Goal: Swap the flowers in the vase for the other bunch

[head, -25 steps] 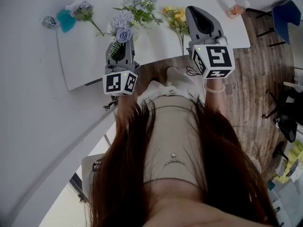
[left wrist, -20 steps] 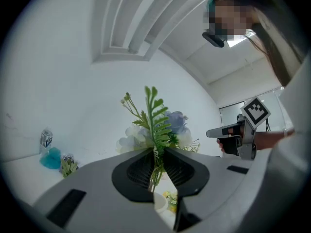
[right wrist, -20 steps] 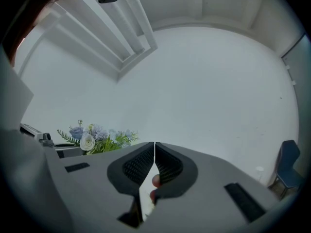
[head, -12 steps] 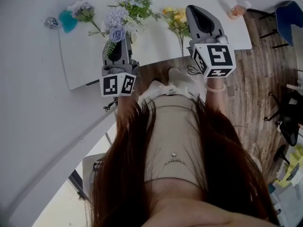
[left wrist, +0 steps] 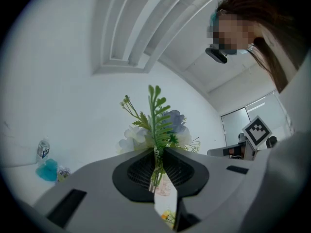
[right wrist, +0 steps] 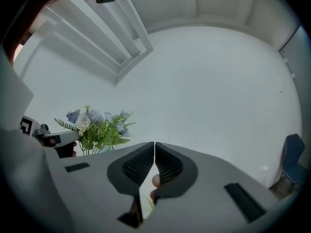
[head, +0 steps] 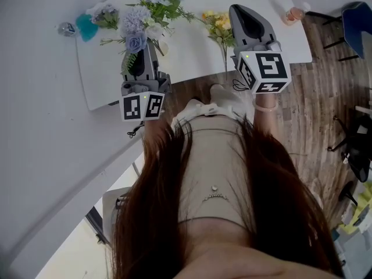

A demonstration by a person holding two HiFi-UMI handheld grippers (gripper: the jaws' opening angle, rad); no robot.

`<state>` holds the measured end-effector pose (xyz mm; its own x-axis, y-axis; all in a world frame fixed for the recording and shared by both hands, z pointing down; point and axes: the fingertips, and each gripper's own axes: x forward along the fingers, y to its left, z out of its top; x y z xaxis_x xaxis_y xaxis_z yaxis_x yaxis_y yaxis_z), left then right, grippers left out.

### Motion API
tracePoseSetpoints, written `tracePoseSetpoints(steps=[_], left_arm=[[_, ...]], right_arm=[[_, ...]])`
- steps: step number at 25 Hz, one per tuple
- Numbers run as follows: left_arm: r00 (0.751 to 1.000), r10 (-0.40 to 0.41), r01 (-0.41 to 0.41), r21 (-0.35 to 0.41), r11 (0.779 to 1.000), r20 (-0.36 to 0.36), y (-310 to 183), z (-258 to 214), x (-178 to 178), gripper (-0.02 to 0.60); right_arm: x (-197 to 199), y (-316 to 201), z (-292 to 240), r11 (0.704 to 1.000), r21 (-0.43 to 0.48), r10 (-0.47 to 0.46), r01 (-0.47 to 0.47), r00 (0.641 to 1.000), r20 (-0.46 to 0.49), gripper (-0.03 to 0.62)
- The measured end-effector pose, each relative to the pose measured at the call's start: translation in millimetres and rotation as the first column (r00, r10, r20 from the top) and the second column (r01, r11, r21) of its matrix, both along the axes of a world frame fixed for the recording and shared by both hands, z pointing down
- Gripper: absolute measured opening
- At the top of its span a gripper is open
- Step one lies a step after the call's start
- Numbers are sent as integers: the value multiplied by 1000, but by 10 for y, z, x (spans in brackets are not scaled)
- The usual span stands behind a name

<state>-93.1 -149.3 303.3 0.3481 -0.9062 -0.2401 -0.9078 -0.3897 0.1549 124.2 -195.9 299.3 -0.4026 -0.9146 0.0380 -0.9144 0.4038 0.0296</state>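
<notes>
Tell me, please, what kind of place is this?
Probably an office or workroom: a white table stands on a wood floor, with a blue chair at its far corner.

Blue-and-white bunch [head: 138, 27], yellow flowers [head: 216, 23]

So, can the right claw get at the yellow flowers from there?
Probably yes. The yellow flowers lie uncovered on the table just beside the right claw, with nothing between them. The claw is shut, so it must open first.
</notes>
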Motion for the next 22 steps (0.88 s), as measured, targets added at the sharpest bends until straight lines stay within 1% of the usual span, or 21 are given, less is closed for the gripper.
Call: tracePoseSetpoints(steps=[3, 15, 20, 22], left_arm=[[1000, -4, 4, 18, 1000, 3, -44, -158, -16, 51], [1000, -7, 8, 88, 996, -10, -55, -523, -50, 51], [1000, -14, 16, 132, 991, -13, 48, -949, -273, 49], [1000, -17, 19, 149, 989, -14, 69, -1028, -325, 49]], right_arm=[[-24, -63, -62, 1000, -2, -8, 8, 1000, 9, 29], [-94, -209, -35, 999, -12, -38, 39, 999, 38, 29], [-315, -187, -283, 999, -5, -53, 53, 997, 49, 28], [-363, -201, -289, 998, -5, -58, 58, 997, 50, 28]])
